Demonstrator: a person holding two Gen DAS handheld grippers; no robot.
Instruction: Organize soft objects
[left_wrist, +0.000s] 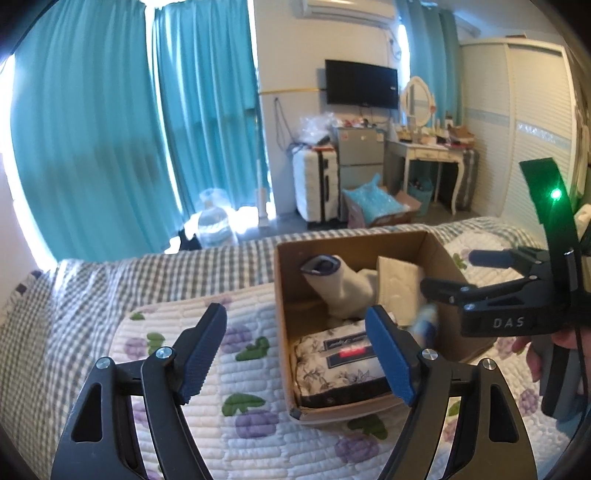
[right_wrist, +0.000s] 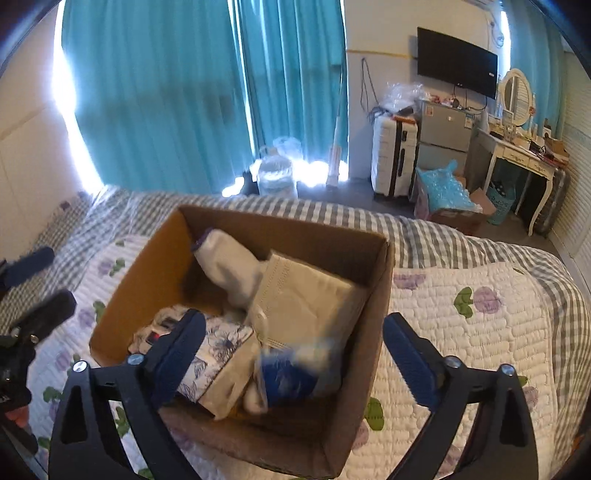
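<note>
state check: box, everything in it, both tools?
cardboard box: open top, on the quilt.
white sock: in the box, leaning at the back.
beige folded cloth: in the box, tilted.
floral pouch: flat at the box's near end.
blue and white item: blurred, in the box.
left tool: open, empty.
right tool: open, gripping nothing.

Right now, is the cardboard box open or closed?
Open. The cardboard box has no lid or flaps over its top, so you see straight in: a white sock, a beige packet and a flowery pack.
</note>
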